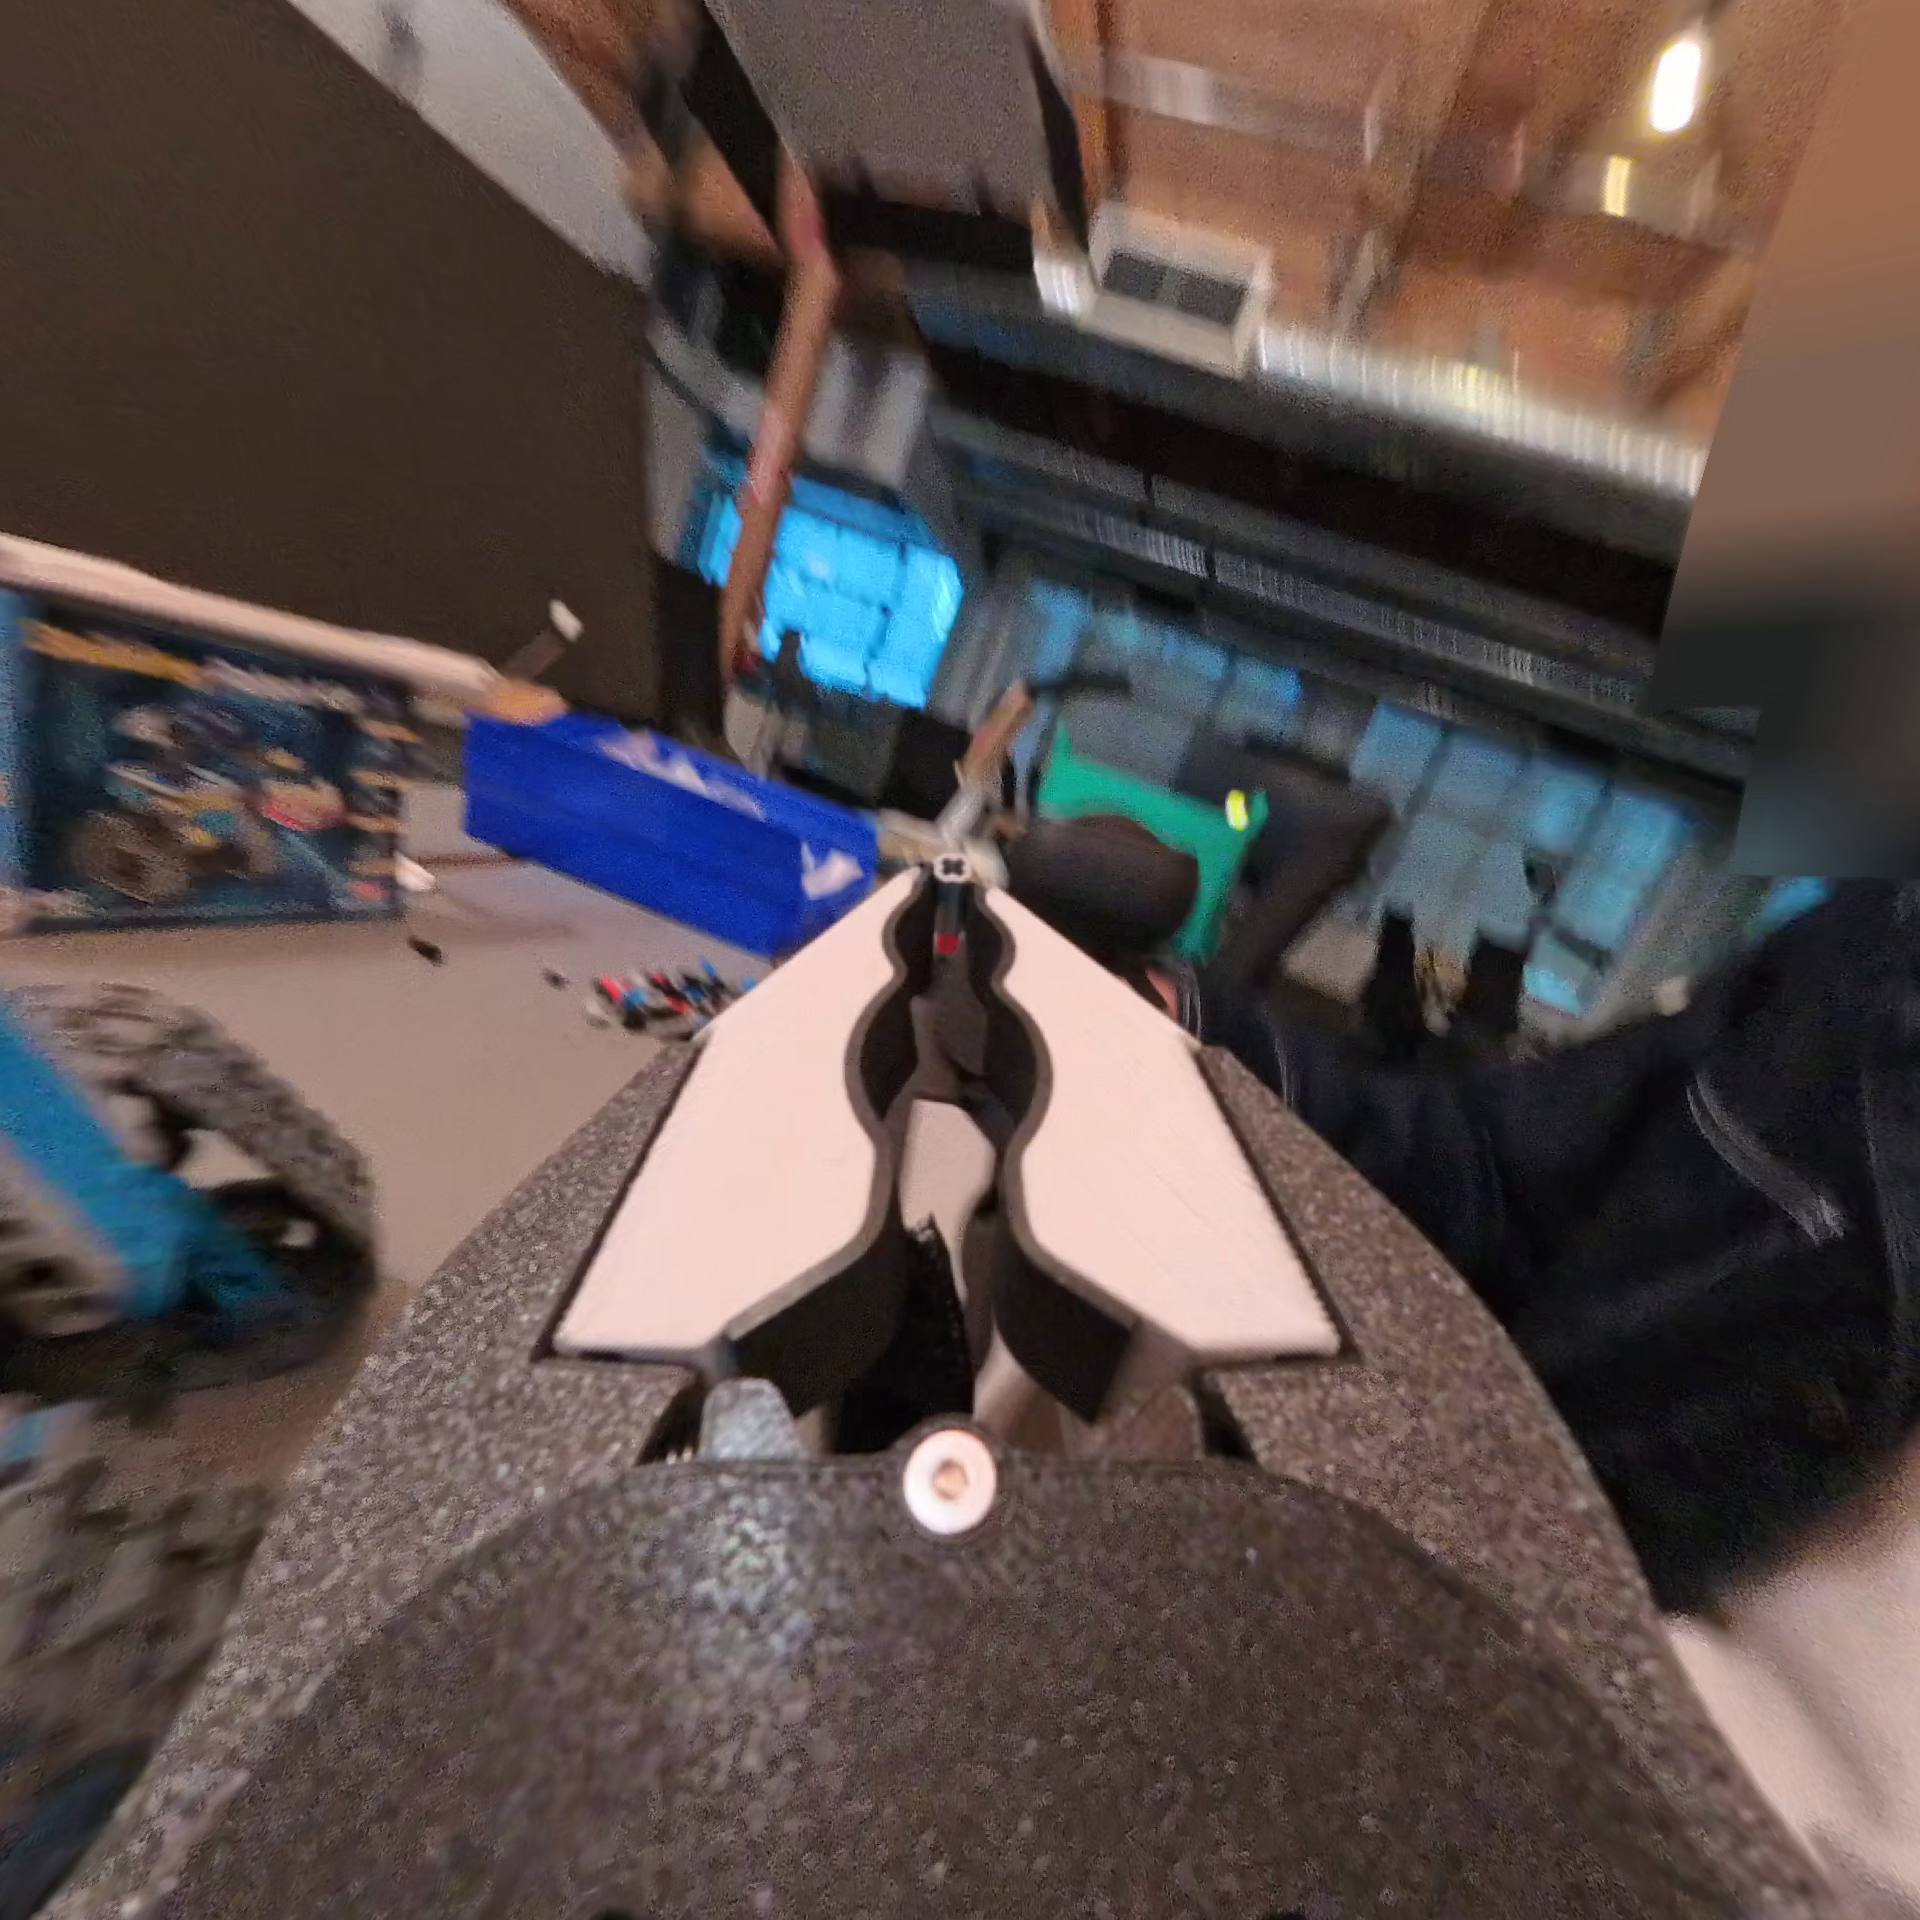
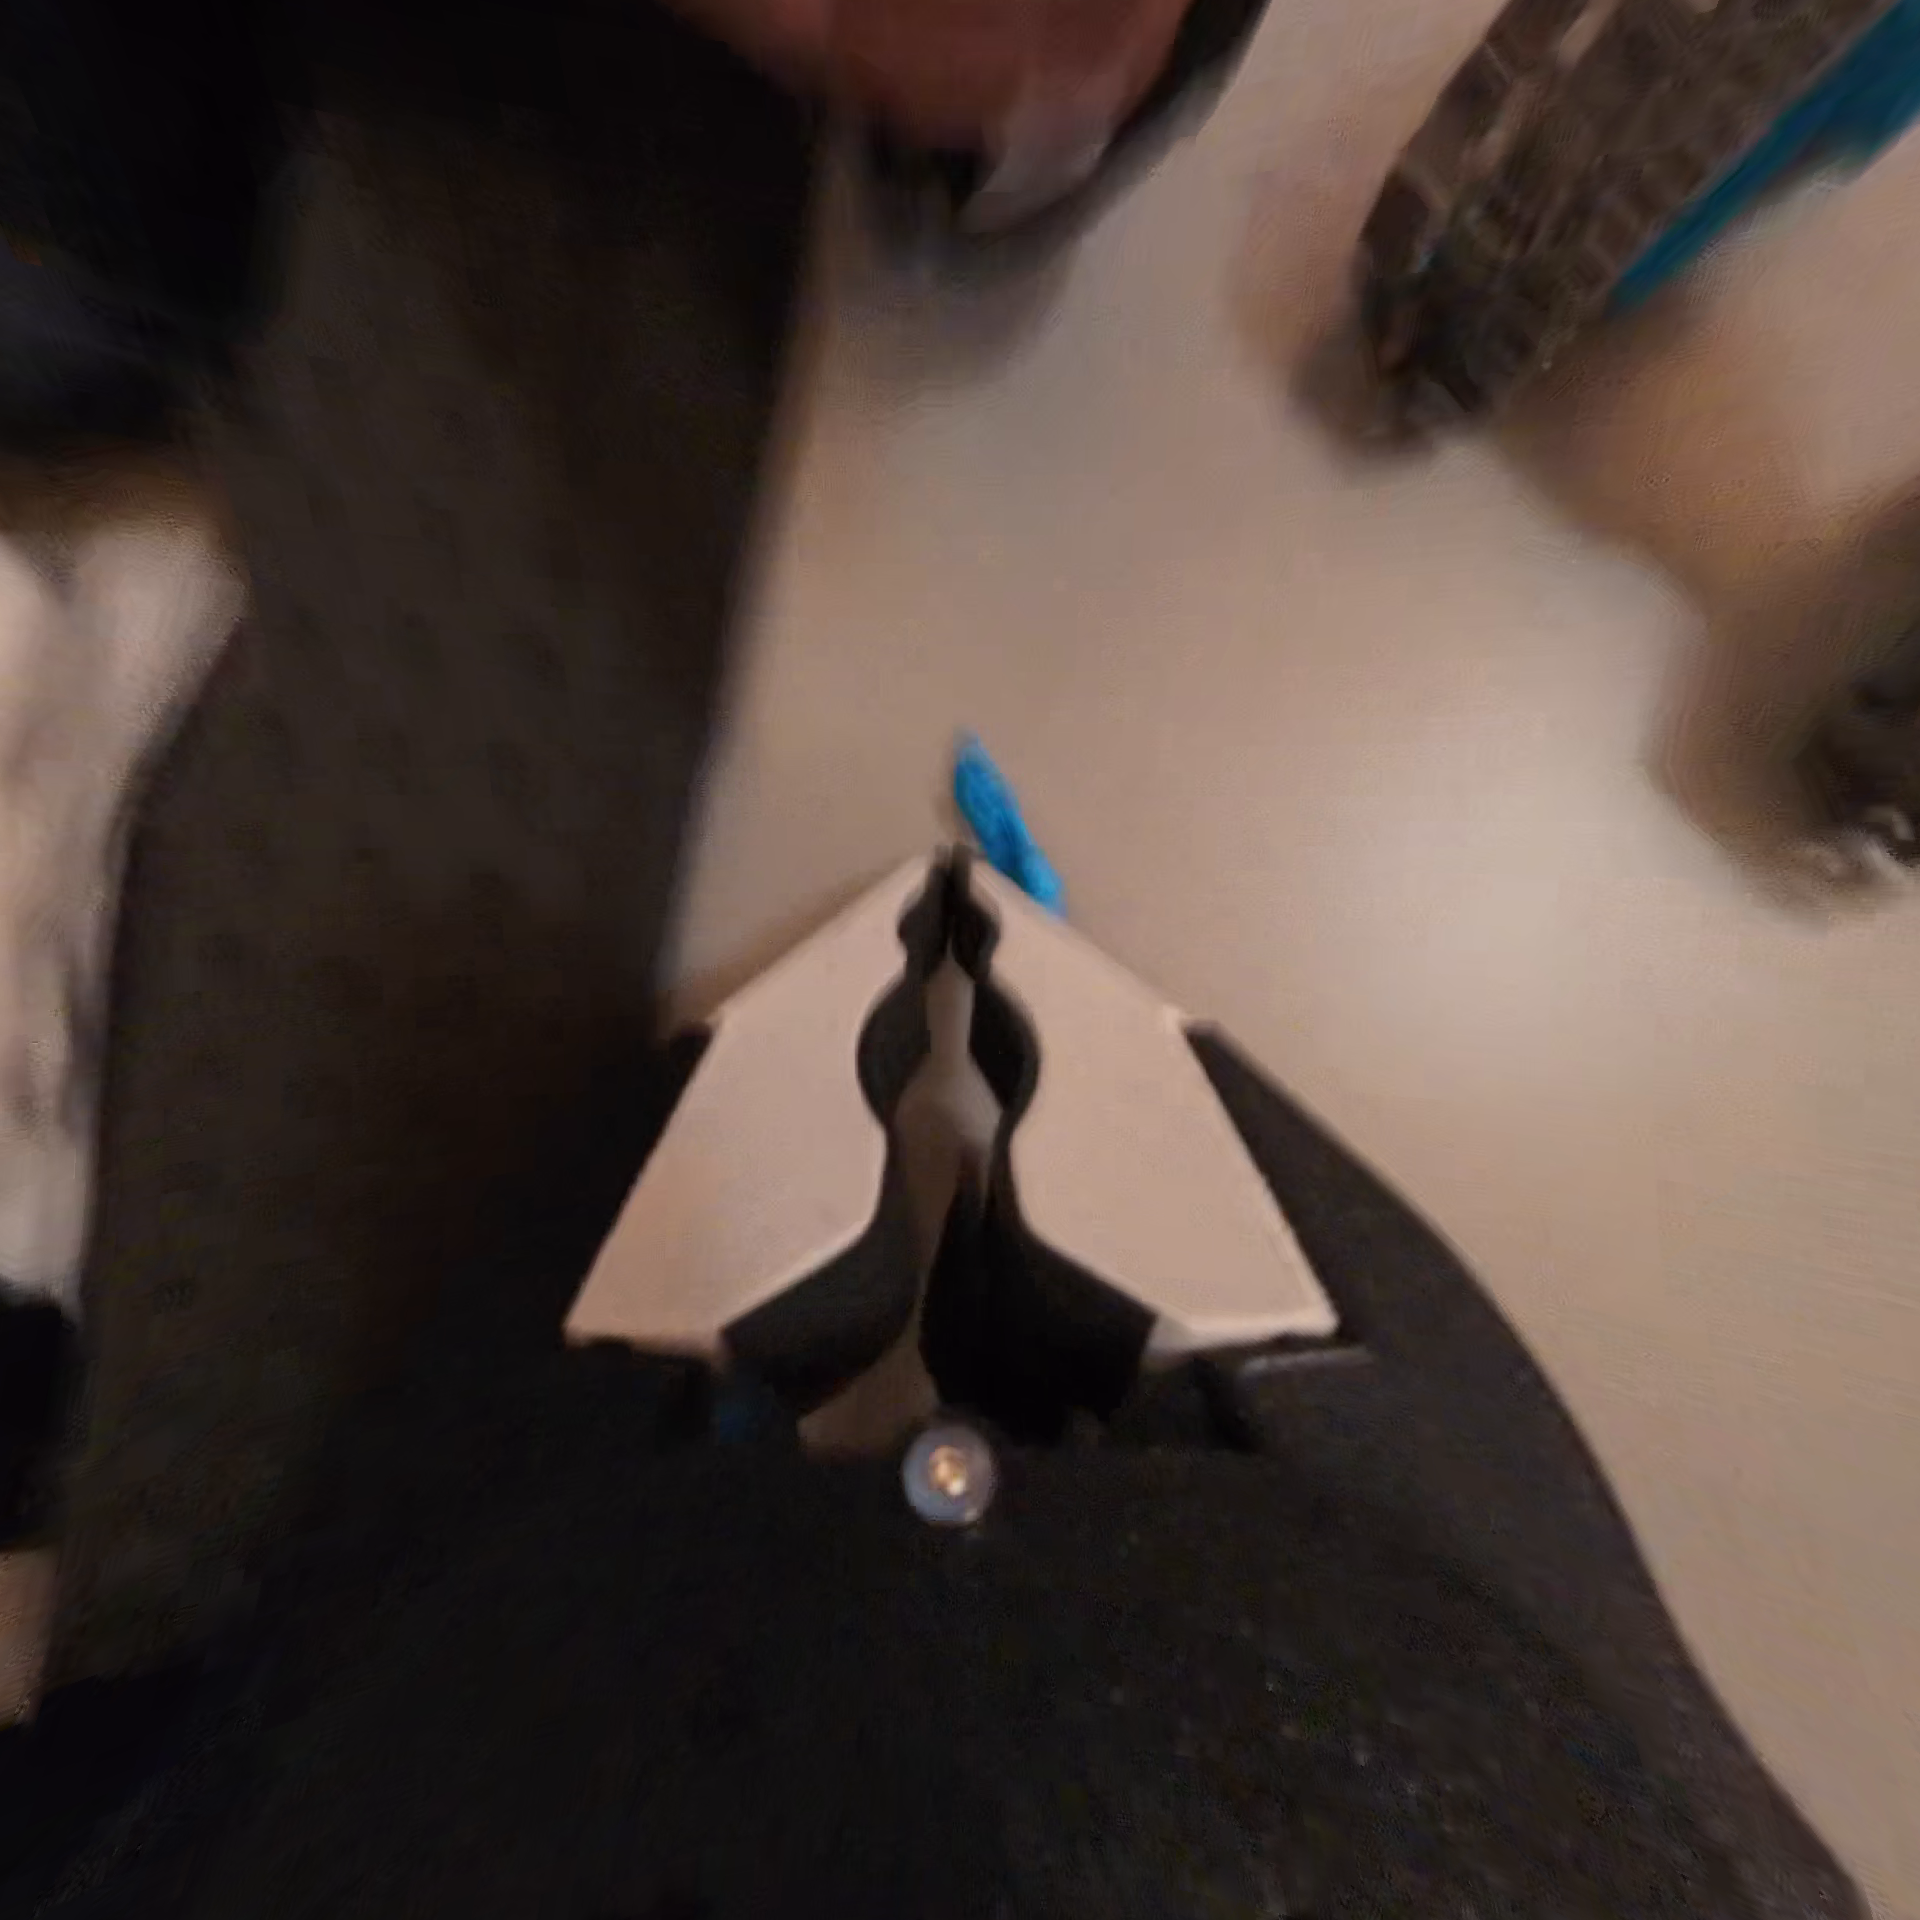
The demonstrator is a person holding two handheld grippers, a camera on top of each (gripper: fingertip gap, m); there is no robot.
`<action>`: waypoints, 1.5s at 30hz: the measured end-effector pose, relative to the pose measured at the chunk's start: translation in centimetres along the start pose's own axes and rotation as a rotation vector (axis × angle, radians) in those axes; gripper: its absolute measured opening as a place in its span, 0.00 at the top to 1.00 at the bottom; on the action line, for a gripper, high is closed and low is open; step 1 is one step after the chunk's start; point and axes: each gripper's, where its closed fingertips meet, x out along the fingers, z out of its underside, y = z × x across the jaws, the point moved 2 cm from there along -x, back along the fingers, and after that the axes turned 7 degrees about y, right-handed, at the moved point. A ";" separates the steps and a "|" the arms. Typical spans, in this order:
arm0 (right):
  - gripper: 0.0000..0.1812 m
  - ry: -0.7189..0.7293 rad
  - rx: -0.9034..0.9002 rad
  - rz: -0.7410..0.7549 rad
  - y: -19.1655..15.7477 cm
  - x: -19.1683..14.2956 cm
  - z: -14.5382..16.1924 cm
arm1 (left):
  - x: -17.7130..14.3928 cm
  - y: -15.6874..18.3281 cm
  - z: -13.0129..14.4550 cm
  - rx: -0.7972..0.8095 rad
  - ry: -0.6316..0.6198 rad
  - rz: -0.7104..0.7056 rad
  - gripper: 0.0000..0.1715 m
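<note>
In the left wrist view my left gripper (image 1: 950,878) is shut on a small grey axle pin (image 1: 950,869) with a cross-shaped end. It is held at the fingertips, raised above the table, and a red bit (image 1: 943,941) shows between the jaws. A blue toy vehicle with black rubber tracks (image 1: 156,1195) stands at the left. In the blurred right wrist view my right gripper (image 2: 951,864) is shut on a small blue piece (image 2: 997,816). The piece sticks out up and to the right above the beige table (image 2: 1247,675). The tracked vehicle (image 2: 1558,208) lies at the upper right.
A blue bin (image 1: 665,821), a picture-printed box (image 1: 208,769) and several loose small parts (image 1: 665,992) sit on the table's far side. A person in dark clothing (image 1: 1662,1195) is at the right. Dark floor (image 2: 416,727) lies beyond the table's left edge.
</note>
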 end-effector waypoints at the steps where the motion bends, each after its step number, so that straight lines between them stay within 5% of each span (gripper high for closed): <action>1: 1.00 0.045 -0.064 0.087 1.0 -1.6 -0.8 | -0.2 -0.1 -0.1 0.068 -0.017 -0.019 0.98; 3: 1.00 0.394 0.044 0.134 3.0 -7.4 -4.4 | -0.4 0.3 0.5 0.074 -0.046 -0.018 0.98; 5: 1.00 0.326 0.082 0.172 3.9 -7.3 -2.9 | -0.6 -0.1 -0.1 -0.005 -0.004 -0.010 0.98; 6: 1.00 0.344 0.075 0.136 3.5 -6.7 -4.9 | -0.6 -0.3 -0.4 -0.051 0.018 -0.005 0.98; 8: 1.00 0.430 0.101 0.113 3.4 -6.6 -3.6 | -0.6 -0.7 -0.1 -0.085 0.009 -0.017 0.98; 14: 1.00 0.803 0.161 0.131 3.0 -8.9 -7.6 | -0.8 -0.9 -0.1 -0.161 0.009 -0.021 0.98; 20: 0.78 0.806 -0.078 0.624 4.5 -9.6 -9.6 | -0.7 -1.4 0.2 -0.299 0.037 -0.024 0.97; 23: 0.87 0.761 -0.265 0.847 3.6 -9.5 -10.9 | -0.6 -1.4 0.2 -0.441 0.084 0.012 0.97; 31: 1.00 0.738 -0.393 0.951 2.7 -9.4 -11.9 | -0.4 -1.0 0.6 -0.588 0.109 0.076 0.97; 45: 0.98 0.661 -0.425 0.979 3.2 -8.6 -11.4 | -0.5 -1.5 0.9 -0.703 0.143 0.081 0.98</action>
